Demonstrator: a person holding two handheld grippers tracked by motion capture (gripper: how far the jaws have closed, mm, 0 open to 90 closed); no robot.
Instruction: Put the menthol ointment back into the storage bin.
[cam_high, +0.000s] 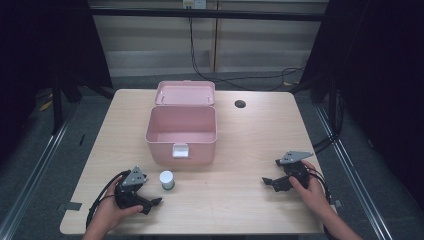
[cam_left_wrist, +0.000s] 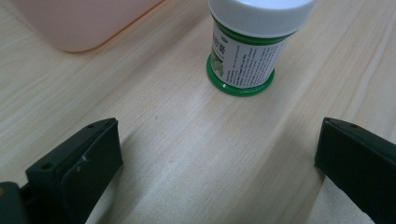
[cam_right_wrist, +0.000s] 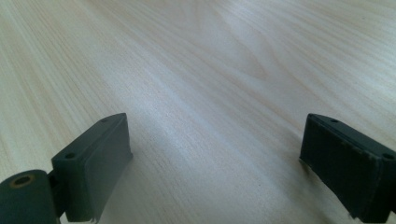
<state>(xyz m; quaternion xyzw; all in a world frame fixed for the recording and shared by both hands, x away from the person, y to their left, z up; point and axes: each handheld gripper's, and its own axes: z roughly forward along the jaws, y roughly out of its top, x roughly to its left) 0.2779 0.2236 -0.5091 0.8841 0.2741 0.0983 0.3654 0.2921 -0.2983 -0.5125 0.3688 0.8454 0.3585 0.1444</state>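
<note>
Jar (cam_high: 167, 179) stands just beyond low, wide-spread left tongs (cam_high: 152, 202).

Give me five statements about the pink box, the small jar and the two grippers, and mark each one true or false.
1. The pink box has its lid open. True.
2. The small jar is inside the box. False: it stands on the table, in front of the box.
3. The left gripper holds the jar. False: its jaws are spread wide and the jar stands apart, ahead of them.
4. The right gripper is open with nothing between its jaws. True.
5. The jar has a green cap. False: the cap is white; the base is green.
</note>
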